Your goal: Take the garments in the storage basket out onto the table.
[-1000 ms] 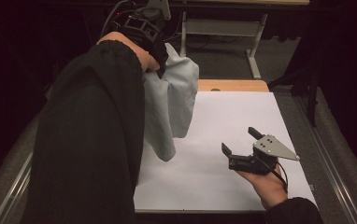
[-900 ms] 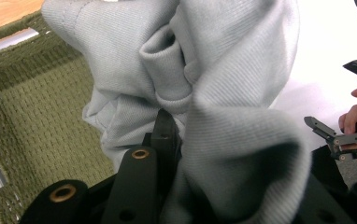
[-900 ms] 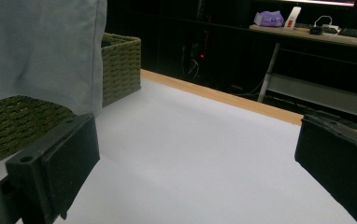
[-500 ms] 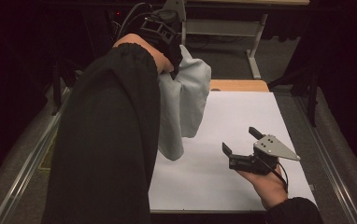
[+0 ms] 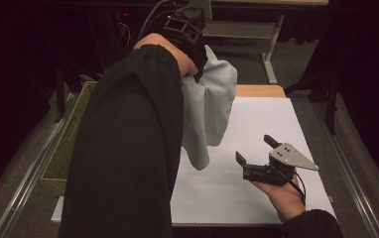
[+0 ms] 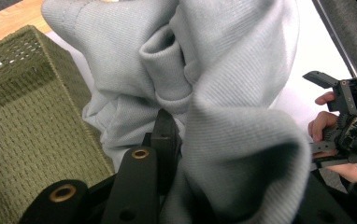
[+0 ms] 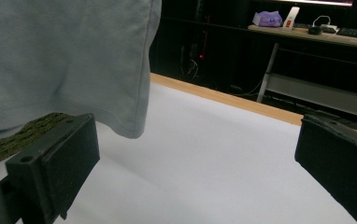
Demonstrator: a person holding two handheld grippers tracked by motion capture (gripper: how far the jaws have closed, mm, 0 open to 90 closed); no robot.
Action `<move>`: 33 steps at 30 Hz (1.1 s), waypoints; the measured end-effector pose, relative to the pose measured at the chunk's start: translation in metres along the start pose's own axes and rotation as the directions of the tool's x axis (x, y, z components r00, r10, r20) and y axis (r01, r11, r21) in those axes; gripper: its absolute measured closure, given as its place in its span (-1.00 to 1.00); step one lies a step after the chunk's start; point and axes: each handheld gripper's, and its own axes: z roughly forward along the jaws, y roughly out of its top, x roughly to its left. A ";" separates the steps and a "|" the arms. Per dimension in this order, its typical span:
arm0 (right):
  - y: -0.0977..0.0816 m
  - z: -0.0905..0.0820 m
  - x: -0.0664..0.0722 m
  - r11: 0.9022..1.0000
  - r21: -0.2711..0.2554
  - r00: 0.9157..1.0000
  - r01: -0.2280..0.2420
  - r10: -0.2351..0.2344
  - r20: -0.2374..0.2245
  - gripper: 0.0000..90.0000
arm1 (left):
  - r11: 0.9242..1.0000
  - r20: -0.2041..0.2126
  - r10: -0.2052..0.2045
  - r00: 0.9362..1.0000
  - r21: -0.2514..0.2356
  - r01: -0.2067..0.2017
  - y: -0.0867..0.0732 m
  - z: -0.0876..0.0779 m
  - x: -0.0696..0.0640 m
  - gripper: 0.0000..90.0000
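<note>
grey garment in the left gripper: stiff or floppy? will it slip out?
Likely floppy: the grey garment hangs in loose folds from the left gripper, its lower end drooping toward the white sheet. Probably not slippery: the ribbed knit bunches around the black jaw in the left gripper view. The right gripper is open, adding no support.

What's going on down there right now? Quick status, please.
Left gripper shut on grey garment, lifted above white table. Right gripper open, holding nothing, low over table. Green basket beside the garment.

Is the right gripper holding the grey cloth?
No, the right gripper hovers open over the white table sheet, apart from the grey cloth.
</note>
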 end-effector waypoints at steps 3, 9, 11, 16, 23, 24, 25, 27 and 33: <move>0.000 0.000 0.000 1.000 -0.002 1.000 -0.001 0.001 -0.001 -0.98 | 1.000 -0.007 0.002 1.000 0.001 -0.002 0.001 0.004 -0.001 0.53; 0.001 -0.001 0.000 1.000 -0.004 1.000 -0.001 0.001 -0.001 -0.98 | 1.000 -0.008 -0.011 1.000 0.003 0.011 0.000 0.021 0.005 0.53; 0.001 -0.001 0.000 1.000 -0.003 1.000 -0.001 0.001 0.000 -0.98 | 1.000 -0.005 -0.018 1.000 0.001 0.018 -0.001 0.026 0.007 0.53; 0.000 -0.001 0.000 1.000 0.000 1.000 0.001 -0.001 -0.003 -0.98 | 1.000 0.001 -0.028 1.000 0.012 0.028 -0.003 0.044 0.013 0.53; -0.001 0.000 0.000 1.000 0.000 1.000 0.000 0.000 -0.007 -0.98 | 0.999 0.014 -0.033 0.999 0.002 0.033 -0.008 0.070 0.023 0.53; -0.001 0.000 0.001 1.000 0.002 1.000 0.001 -0.001 -0.008 -0.98 | 0.999 0.013 -0.038 0.999 0.002 0.038 -0.009 0.074 0.025 0.53; -0.001 0.000 0.001 1.000 0.004 1.000 0.004 -0.004 -0.009 -0.98 | 0.999 0.014 -0.038 0.999 0.003 0.038 -0.010 0.076 0.026 0.53; -0.001 0.000 0.001 1.000 0.002 1.000 0.004 -0.004 -0.009 -0.98 | 0.999 0.011 -0.040 0.999 0.001 0.040 -0.012 0.084 0.029 0.53; -0.001 0.000 0.001 1.000 0.002 1.000 0.008 -0.008 -0.014 -0.98 | 0.999 0.010 -0.054 0.999 0.003 0.054 -0.016 0.102 0.038 0.53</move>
